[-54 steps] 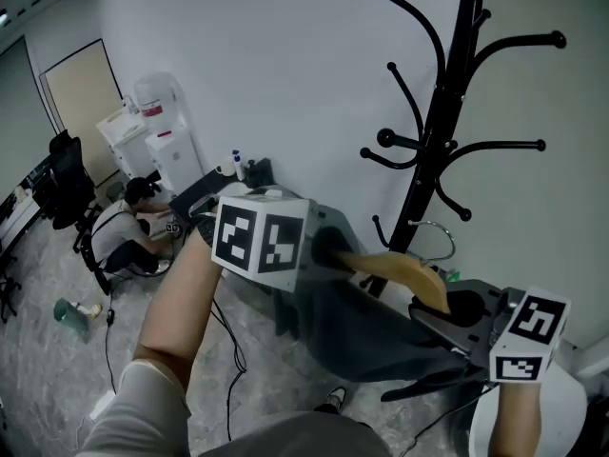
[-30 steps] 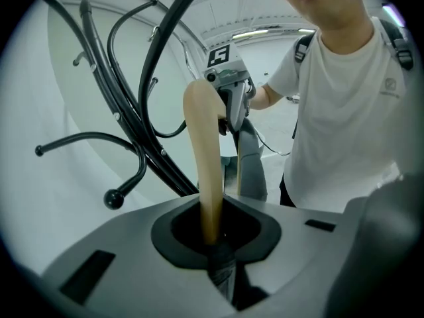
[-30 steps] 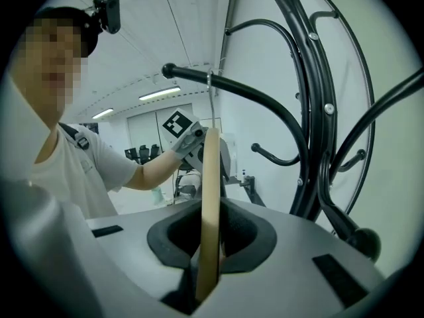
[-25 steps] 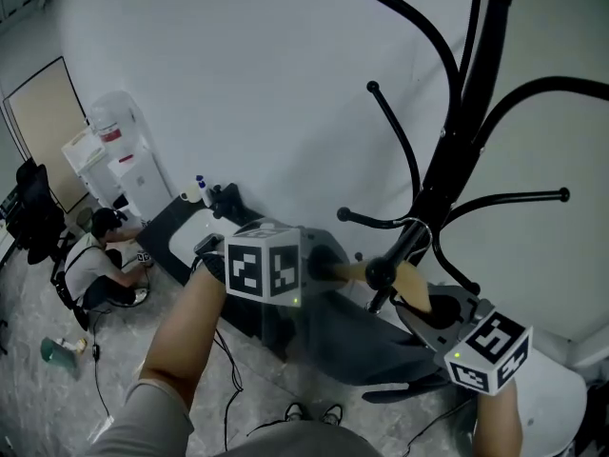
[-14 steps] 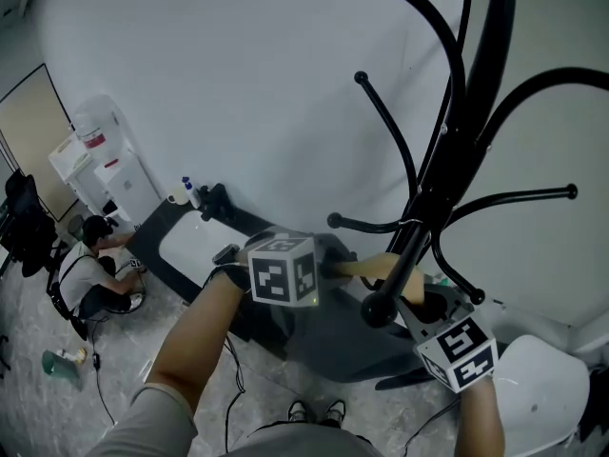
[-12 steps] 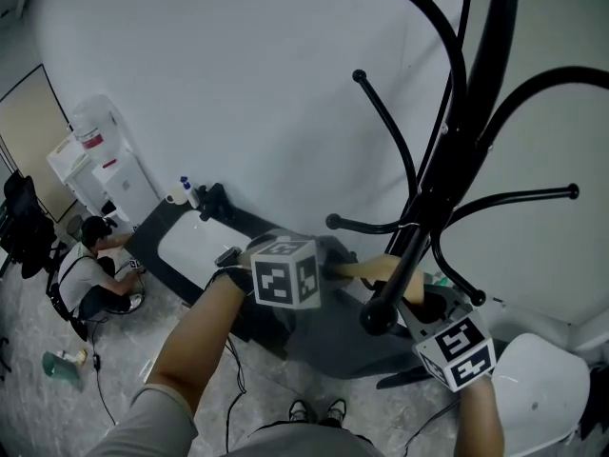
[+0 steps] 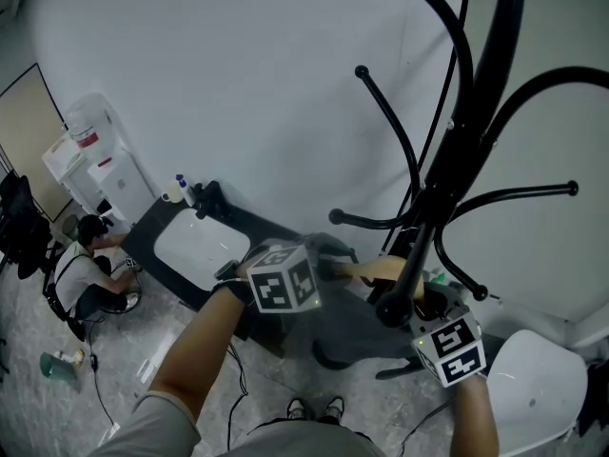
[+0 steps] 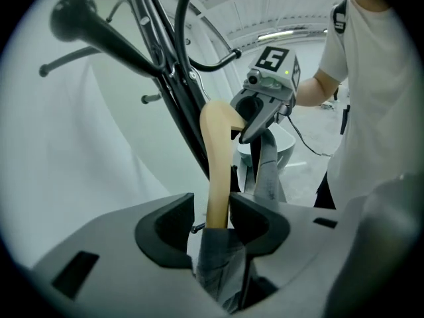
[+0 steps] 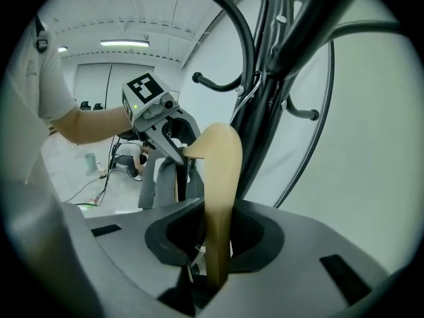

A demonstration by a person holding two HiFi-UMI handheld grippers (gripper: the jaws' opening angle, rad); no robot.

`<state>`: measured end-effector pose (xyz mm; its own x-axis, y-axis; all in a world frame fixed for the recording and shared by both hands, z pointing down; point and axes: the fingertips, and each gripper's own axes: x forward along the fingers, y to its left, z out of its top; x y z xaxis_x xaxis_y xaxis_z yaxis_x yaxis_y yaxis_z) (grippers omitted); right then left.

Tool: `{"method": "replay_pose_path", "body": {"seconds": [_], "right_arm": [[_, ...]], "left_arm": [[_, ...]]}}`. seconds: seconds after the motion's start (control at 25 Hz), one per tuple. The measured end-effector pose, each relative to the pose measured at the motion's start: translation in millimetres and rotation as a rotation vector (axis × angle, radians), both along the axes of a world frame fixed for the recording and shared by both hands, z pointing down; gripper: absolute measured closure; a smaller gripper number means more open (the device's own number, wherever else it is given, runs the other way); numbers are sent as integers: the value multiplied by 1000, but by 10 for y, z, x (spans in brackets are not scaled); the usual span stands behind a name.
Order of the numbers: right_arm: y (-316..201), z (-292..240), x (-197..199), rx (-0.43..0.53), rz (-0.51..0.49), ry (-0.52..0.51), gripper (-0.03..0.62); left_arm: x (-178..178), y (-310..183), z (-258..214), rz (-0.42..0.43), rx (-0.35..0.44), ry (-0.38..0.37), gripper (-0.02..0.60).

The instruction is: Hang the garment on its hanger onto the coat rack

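Just in front of the coat rack (image 7: 476, 112), among its lower arms, I hold the wooden hanger (image 7: 376, 271) with the grey garment (image 7: 347, 327) draped beneath it. My right tongs (image 9: 215, 234) are clamped on the hanger end nearer the rack's pole; my left tongs (image 8: 212, 220) are opening at the end farther from the pole, the wood between the jaws, one jaw touching it and a gap at the other. The hanger's wire hook (image 9: 250, 93) lies close against the pole; whether it rests on an arm I cannot tell.
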<state>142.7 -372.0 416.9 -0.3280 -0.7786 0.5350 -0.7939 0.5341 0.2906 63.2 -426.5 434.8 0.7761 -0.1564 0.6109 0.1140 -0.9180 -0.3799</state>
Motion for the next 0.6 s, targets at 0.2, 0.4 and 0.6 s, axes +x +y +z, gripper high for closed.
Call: {"method": "replay_pose_path", "body": {"seconds": [0.2, 0.4, 0.6], "right_arm": [[256, -174, 121, 58, 53, 32, 505], [526, -321, 18, 107, 47, -3, 508], [661, -410, -155, 111, 28, -191, 548]], "left_arm": [[-279, 0, -234, -67, 39, 39, 408], [-365, 274, -557, -125, 19, 175, 495], [-81, 864, -752, -105, -113, 338, 575]]}}
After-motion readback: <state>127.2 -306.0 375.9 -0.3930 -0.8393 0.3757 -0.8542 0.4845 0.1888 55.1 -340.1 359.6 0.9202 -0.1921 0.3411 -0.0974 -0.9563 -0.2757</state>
